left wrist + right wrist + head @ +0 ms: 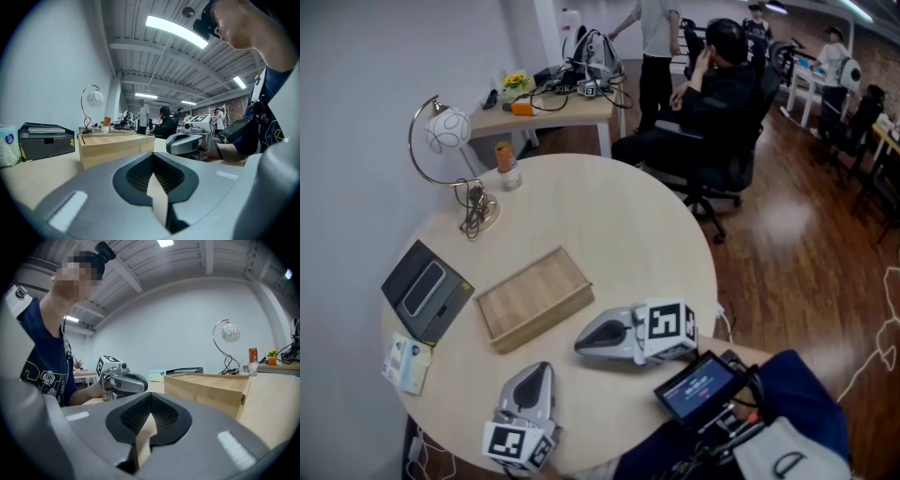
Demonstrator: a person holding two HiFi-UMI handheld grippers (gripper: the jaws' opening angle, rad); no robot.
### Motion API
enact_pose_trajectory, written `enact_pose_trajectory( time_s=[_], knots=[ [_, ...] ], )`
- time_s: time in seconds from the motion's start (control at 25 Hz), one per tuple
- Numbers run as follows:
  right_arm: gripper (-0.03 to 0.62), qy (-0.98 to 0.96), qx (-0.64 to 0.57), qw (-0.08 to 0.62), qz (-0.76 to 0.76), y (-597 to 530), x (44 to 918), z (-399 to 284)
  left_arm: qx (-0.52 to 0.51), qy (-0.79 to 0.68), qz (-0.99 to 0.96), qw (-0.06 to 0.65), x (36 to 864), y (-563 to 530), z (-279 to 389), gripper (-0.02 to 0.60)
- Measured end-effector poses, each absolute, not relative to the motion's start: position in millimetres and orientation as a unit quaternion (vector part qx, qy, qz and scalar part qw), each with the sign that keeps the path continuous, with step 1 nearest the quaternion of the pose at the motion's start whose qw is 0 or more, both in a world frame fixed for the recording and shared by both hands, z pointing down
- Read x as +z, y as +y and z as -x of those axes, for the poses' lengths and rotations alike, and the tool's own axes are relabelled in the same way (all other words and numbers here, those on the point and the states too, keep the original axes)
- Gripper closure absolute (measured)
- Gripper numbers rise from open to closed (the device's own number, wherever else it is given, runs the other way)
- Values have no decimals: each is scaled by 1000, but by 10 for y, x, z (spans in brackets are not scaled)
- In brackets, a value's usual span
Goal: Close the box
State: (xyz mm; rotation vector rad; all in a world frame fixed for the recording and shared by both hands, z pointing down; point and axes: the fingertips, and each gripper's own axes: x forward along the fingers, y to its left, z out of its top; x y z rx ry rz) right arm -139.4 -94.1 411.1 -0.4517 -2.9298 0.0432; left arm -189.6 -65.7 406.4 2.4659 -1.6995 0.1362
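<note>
Navy shirt [806, 394]; grey left tool [540, 367] and right tool [579, 345] carry black-white marker cubes [667, 325].

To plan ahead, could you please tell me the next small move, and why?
Probably none, just leave both parked: the light wooden box already looks flat and shut, and the left gripper and right gripper rest shut and empty beside it.

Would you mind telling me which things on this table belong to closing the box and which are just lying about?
For the job: wooden box; left gripper; right gripper.
Lying about: lamp; black case; tissue pack; can; cup.
</note>
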Motion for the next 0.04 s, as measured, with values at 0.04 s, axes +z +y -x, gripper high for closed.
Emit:
enact_pose_trajectory(
  time_s=[0.04],
  knots=[
    [591, -984, 14, 88, 151, -942, 4110, 1399, 46, -566, -820, 71, 4062, -657, 1903, 580]
  ],
)
